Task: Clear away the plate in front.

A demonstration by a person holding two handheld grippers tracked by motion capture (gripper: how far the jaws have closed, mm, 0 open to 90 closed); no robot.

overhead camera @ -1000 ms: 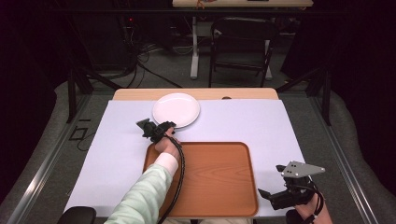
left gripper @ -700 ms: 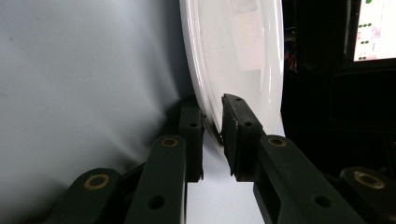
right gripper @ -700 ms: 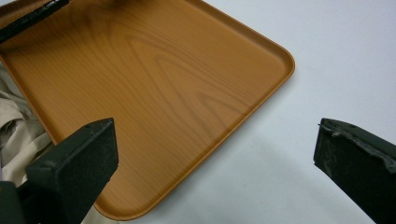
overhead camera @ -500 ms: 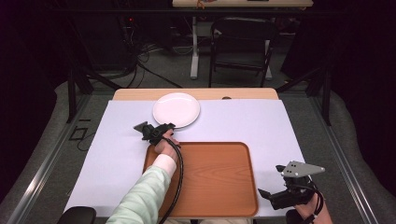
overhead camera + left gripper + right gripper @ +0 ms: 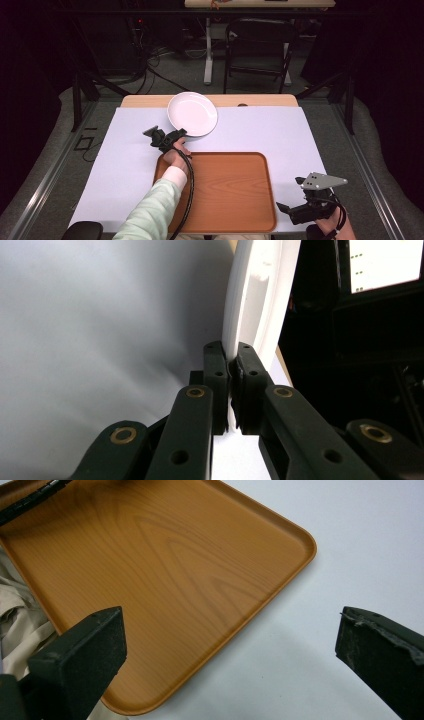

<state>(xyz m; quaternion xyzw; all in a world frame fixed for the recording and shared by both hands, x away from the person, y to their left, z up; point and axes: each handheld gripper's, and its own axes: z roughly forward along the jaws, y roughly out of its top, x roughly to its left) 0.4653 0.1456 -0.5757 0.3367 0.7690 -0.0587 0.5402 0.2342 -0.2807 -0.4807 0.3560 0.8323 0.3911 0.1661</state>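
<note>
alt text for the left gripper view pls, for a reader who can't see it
The left gripper is seen close up along its two black jaws, which are clamped on the rim of a white plate seen edge-on. A pale lavender table cover spreads to the left, with dark background to the right.

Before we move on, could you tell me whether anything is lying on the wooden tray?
No, the wooden tray is bare in the high view.
</note>
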